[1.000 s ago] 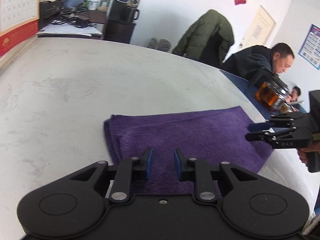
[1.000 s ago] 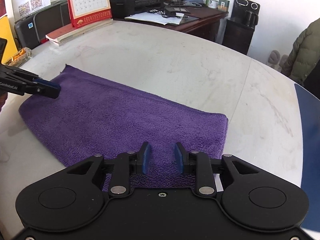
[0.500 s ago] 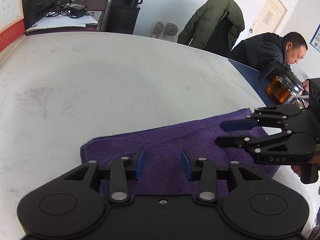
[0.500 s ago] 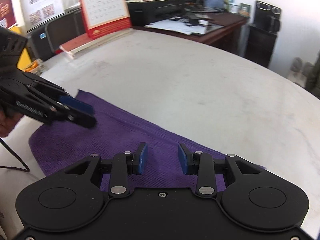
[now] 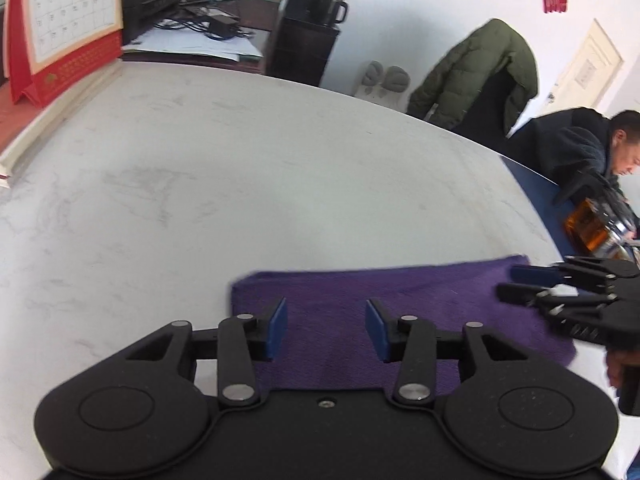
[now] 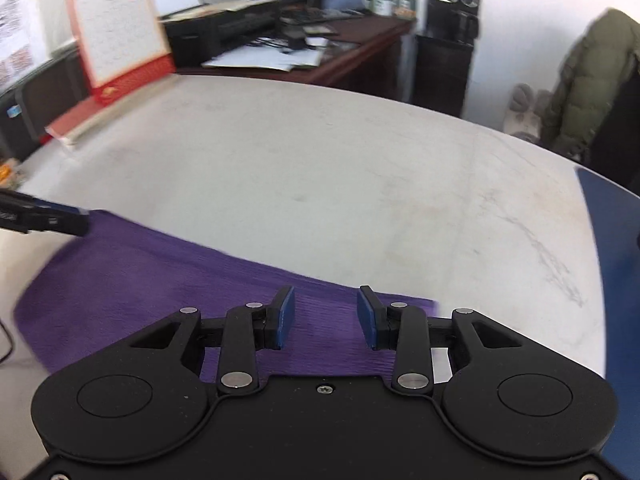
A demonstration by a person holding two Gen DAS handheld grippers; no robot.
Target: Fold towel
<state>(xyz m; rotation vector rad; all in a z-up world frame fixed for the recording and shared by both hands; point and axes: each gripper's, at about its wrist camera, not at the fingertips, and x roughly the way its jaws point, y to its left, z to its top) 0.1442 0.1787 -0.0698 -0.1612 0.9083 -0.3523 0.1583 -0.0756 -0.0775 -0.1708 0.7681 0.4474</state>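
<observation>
Both grippers, left gripper [image 5: 326, 328] just widened and right gripper [image 6: 326, 316], gape empty above the folded purple terry towel [image 5: 400, 300]; a red-based desk calendar [image 5: 60, 28], print unreadable, stands on the white marble-look table [image 5: 240, 180]

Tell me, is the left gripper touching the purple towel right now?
Apart. In the left wrist view the left gripper has open jaws above the flat towel, gripping nothing.

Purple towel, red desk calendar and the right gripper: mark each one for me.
purple towel [image 5: 400, 292], left wrist view, on its flat top surface.
red desk calendar [image 6: 120, 36], right wrist view, on its white date page.
right gripper [image 6: 326, 314], right wrist view, midway between its open blue-padded fingertips.
</observation>
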